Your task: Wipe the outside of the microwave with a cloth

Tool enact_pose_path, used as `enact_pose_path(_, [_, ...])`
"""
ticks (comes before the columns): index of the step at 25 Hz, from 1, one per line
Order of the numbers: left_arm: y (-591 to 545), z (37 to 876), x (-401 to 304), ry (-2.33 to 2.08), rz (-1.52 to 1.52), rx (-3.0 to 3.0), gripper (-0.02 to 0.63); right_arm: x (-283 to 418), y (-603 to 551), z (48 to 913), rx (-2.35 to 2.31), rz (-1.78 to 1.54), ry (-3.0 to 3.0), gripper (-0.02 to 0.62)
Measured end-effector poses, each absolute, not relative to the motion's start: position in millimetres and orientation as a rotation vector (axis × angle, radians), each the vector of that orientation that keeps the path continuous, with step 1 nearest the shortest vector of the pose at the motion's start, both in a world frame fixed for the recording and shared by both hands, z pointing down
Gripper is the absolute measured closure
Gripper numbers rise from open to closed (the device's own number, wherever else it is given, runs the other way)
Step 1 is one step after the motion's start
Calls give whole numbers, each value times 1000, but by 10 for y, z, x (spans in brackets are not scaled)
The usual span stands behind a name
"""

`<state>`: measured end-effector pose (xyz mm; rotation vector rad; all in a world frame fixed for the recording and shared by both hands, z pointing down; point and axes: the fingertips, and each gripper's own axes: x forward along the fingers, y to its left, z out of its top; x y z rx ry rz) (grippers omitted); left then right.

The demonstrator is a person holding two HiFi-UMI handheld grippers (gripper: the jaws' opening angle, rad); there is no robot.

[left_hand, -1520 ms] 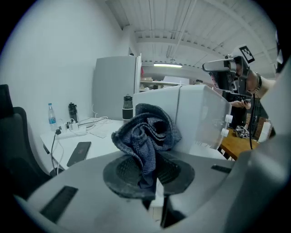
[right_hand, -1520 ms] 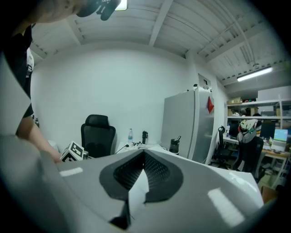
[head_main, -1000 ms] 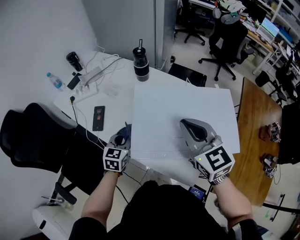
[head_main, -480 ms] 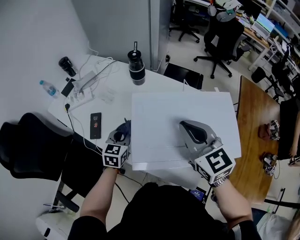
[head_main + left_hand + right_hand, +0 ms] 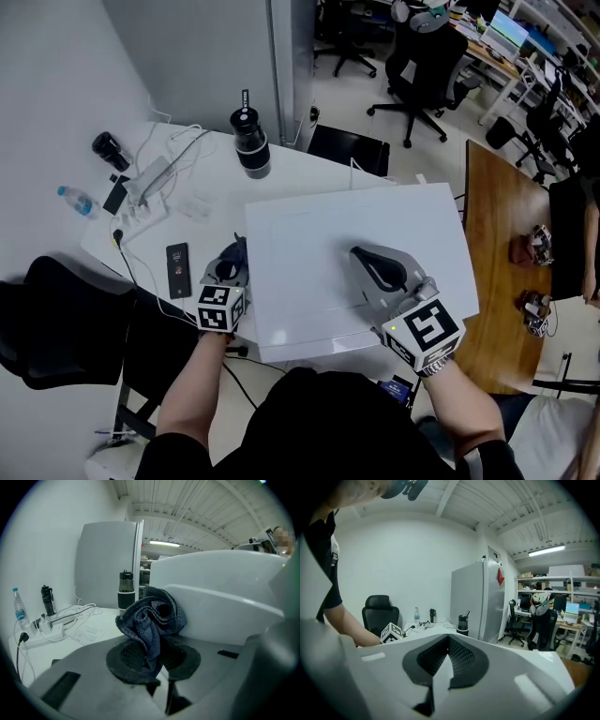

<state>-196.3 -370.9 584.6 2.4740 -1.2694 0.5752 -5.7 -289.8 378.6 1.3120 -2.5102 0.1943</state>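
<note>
The white microwave [image 5: 319, 234] stands on a white table, and I look down on its flat top. My left gripper [image 5: 230, 267] is at the microwave's left side, shut on a bunched dark blue cloth [image 5: 240, 251]. In the left gripper view the cloth [image 5: 152, 616] sticks up from the left gripper [image 5: 157, 656] and lies against the microwave's white wall [image 5: 225, 597]. My right gripper [image 5: 375, 265] lies on the microwave's top, near its middle. In the right gripper view the right gripper [image 5: 447, 656] is shut with nothing between its pads.
On the table left of the microwave lie a phone [image 5: 178, 262], a power strip [image 5: 150, 178] with cables and a water bottle [image 5: 75, 199]. A black tumbler [image 5: 251, 145] stands behind. A black chair [image 5: 56, 328] sits at the left, a wooden table [image 5: 497, 234] at the right.
My left gripper has slid with the cloth along the microwave's left side, away from the front corner toward the back. The right gripper has stayed on the top and only shifted a little.
</note>
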Motion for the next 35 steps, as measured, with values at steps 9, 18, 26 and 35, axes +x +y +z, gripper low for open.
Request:
enact_pose_path(9, [-4040,5910,-1949,-1268,590,2458,543,58,-2993,3827,1356,214,-2475,595])
enact_pose_path(18, [-4293,5930,-1925,-1278,598,2451,543,202,-2997,3807,1419,210,-2445,595])
enact_pose_path(26, [-4424,5817,-1972,-1327,586,2444,543,292,-2967,3727,1467,195,-2428,594])
enact_pose_path(35, [-4282,5498,-2138,-1403,521,2464,543,227,-2814,3652,1475,179,-2445,595])
